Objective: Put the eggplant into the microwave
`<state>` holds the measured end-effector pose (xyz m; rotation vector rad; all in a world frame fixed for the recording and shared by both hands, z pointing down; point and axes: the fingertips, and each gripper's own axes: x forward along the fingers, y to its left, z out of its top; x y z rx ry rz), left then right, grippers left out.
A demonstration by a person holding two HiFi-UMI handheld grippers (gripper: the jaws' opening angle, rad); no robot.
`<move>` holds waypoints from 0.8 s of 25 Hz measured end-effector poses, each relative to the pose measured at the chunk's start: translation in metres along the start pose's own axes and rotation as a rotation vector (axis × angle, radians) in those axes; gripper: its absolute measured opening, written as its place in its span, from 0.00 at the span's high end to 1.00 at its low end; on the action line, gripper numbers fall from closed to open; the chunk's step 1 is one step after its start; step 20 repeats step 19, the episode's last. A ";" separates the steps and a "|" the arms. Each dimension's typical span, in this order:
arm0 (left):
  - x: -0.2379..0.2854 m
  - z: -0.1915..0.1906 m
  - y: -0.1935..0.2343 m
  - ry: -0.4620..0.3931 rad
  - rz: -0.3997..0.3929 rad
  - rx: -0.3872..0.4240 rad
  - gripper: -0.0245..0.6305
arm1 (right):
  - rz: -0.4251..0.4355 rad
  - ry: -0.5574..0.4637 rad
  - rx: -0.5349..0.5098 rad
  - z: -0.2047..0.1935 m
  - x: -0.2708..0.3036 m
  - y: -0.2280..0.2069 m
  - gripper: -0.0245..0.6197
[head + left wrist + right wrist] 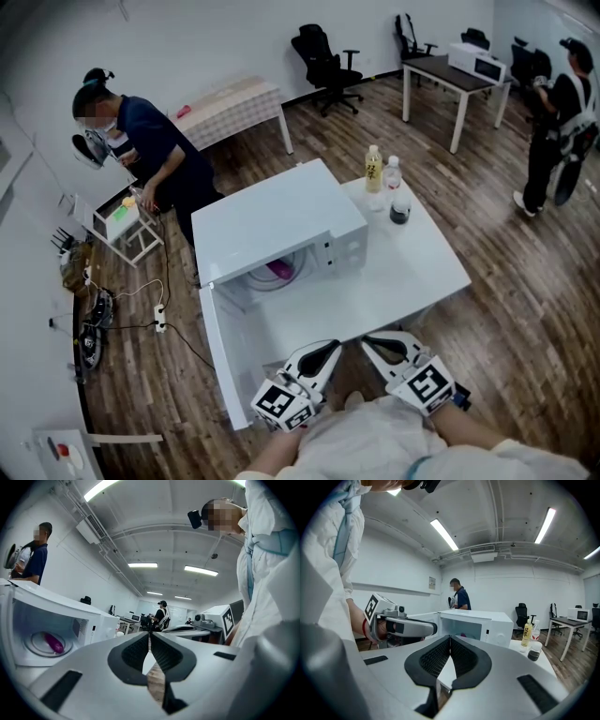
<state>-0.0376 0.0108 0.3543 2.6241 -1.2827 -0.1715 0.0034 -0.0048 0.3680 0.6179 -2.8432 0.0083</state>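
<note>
left gripper (332,346) closed, empty | right gripper (368,342) closed, empty | eggplant (279,270) inside open microwave (281,217), their 11 o'clock

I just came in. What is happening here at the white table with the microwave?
A person stands in front of the microwave on the white table, holding a two-jaw gripper in each hand. The purple eggplant already lies on the glass plate inside, and the door stands wide open. The left gripper and the right gripper are both shut and empty, held close to the person's body, apart from the microwave. A few bottles stand beside it.
</note>
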 end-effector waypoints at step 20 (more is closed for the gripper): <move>-0.005 -0.005 -0.005 -0.006 0.010 -0.011 0.93 | -0.016 0.002 0.003 -0.005 -0.009 0.004 0.91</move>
